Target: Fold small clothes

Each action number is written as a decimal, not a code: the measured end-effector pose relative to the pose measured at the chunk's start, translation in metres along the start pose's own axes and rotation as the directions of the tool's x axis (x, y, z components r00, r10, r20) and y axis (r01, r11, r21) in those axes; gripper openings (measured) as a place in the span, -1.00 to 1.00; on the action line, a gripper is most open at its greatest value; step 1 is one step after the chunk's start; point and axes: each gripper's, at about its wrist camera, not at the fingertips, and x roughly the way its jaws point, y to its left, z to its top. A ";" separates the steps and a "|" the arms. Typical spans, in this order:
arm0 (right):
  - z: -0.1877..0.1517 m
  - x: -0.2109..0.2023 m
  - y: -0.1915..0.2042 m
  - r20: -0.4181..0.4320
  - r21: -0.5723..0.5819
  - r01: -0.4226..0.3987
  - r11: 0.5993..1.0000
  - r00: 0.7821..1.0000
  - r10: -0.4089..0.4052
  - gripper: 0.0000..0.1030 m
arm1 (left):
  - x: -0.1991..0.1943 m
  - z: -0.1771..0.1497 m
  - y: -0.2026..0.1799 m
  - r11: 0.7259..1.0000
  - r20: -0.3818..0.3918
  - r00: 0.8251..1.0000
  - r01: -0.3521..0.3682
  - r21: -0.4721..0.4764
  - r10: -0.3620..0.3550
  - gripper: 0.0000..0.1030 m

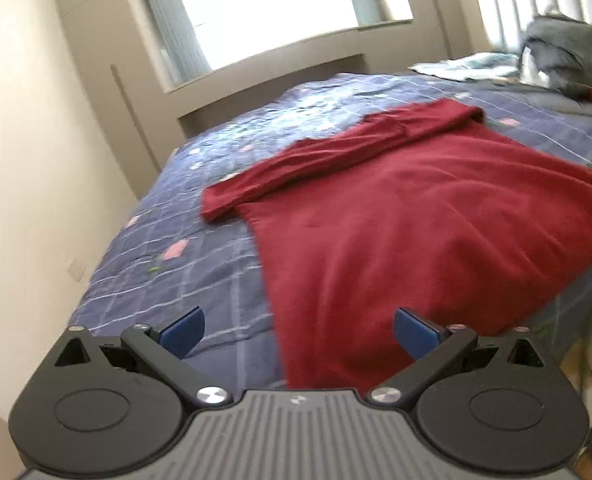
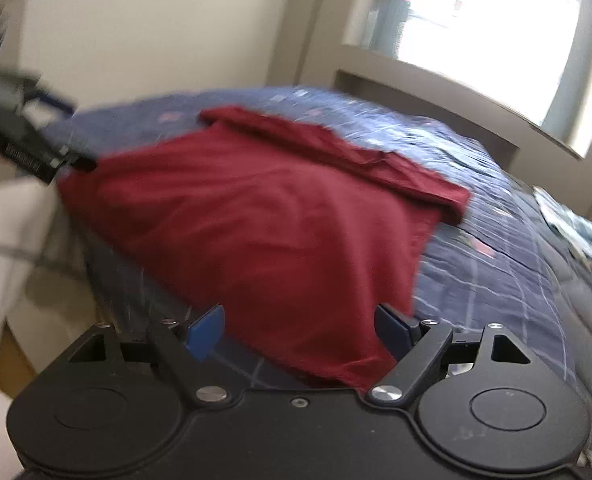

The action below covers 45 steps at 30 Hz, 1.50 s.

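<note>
A dark red long-sleeved top (image 1: 416, 216) lies flat on a blue checked bedspread (image 1: 184, 280), with a sleeve (image 1: 336, 160) folded across its far side. My left gripper (image 1: 299, 334) is open, hovering over the near hem edge of the top, holding nothing. In the right wrist view the same top (image 2: 264, 224) spreads ahead with its folded sleeve (image 2: 336, 148) at the back. My right gripper (image 2: 300, 330) is open above the top's near corner, empty. The left gripper (image 2: 36, 152) shows blurred at the far left of that view.
A heap of dark clothes (image 1: 568, 52) and a light patterned cloth (image 1: 464, 66) lie at the head of the bed. A window (image 1: 280, 4) and wall stand behind the bed. The bed edge drops to the floor (image 2: 48, 292) at the left of the right wrist view.
</note>
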 end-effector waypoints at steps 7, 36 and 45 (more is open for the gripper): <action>-0.003 0.029 0.029 -0.081 -0.236 0.088 0.968 0.991 -0.110 0.17 | 0.006 0.004 -0.020 0.996 -0.025 0.997 0.077 -0.041 -0.078 0.99; -0.017 0.024 0.043 -0.085 -0.450 0.040 0.892 0.993 -0.088 -0.22 | 0.015 -0.012 -0.082 0.940 -0.055 0.977 0.211 0.269 -0.204 0.99; -0.025 0.034 0.048 -0.010 -0.503 0.124 0.855 0.989 -0.149 -0.83 | 0.016 -0.010 -0.069 0.946 -0.063 0.973 0.229 0.228 -0.221 0.99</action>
